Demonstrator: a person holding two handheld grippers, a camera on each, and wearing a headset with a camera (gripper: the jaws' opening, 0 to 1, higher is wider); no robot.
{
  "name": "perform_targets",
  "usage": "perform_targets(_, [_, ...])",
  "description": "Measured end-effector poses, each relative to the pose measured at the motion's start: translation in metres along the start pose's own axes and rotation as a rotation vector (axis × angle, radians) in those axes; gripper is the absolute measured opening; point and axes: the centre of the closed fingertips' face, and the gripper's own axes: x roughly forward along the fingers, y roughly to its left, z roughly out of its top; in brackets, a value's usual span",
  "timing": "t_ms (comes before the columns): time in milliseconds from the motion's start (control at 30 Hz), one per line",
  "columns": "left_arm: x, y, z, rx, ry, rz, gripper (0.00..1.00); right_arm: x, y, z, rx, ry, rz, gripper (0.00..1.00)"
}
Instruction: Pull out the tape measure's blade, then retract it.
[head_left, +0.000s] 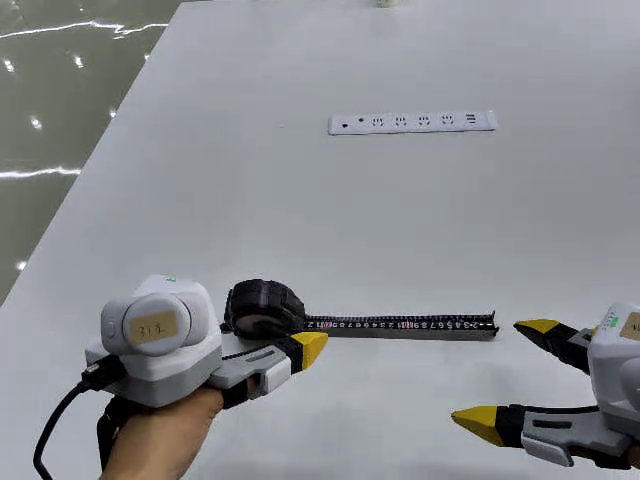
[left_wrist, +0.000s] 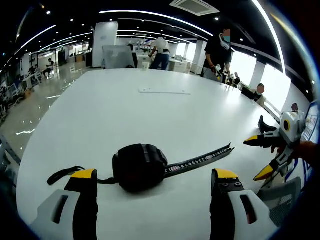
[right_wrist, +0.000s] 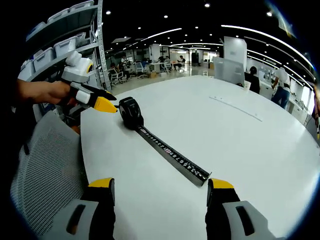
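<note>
A black tape measure (head_left: 265, 308) lies on the white table (head_left: 330, 210), its blade (head_left: 405, 324) pulled out to the right and flat on the surface. My left gripper (head_left: 285, 328) is open, its jaws on either side of the case (left_wrist: 139, 166) without closing on it. The case's wrist strap (left_wrist: 62, 175) trails to the left. My right gripper (head_left: 503, 371) is open just beyond the blade's end hook (right_wrist: 202, 179), holding nothing. The right gripper view has the case (right_wrist: 130, 111) at the far end, next to the left gripper (right_wrist: 95, 100).
A white power strip (head_left: 412, 122) lies further back on the table. The table's left edge borders a glossy floor (head_left: 60, 120). A mesh chair (right_wrist: 45, 165) stands by the near edge. People stand beyond the far end (left_wrist: 220, 50).
</note>
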Motion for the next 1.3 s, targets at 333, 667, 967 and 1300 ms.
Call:
perform_targets(333, [0.011, 0.006, -0.005, -0.017, 0.020, 0.033, 0.89, 0.006, -0.012, -0.003, -0.058, 0.031, 0.037, 0.67])
perform_targets(667, [0.022, 0.009, -0.008, -0.029, 0.038, 0.056, 0.82, 0.011, -0.023, -0.003, -0.107, 0.060, 0.056, 0.59])
perform_targets(967, [0.032, 0.012, -0.008, -0.036, 0.042, 0.080, 0.78, 0.017, -0.038, -0.004, -0.148, 0.088, 0.075, 0.51])
perform_targets(1300, [0.038, 0.019, -0.012, -0.050, 0.034, 0.112, 0.71, 0.024, -0.051, -0.006, -0.202, 0.106, 0.121, 0.40])
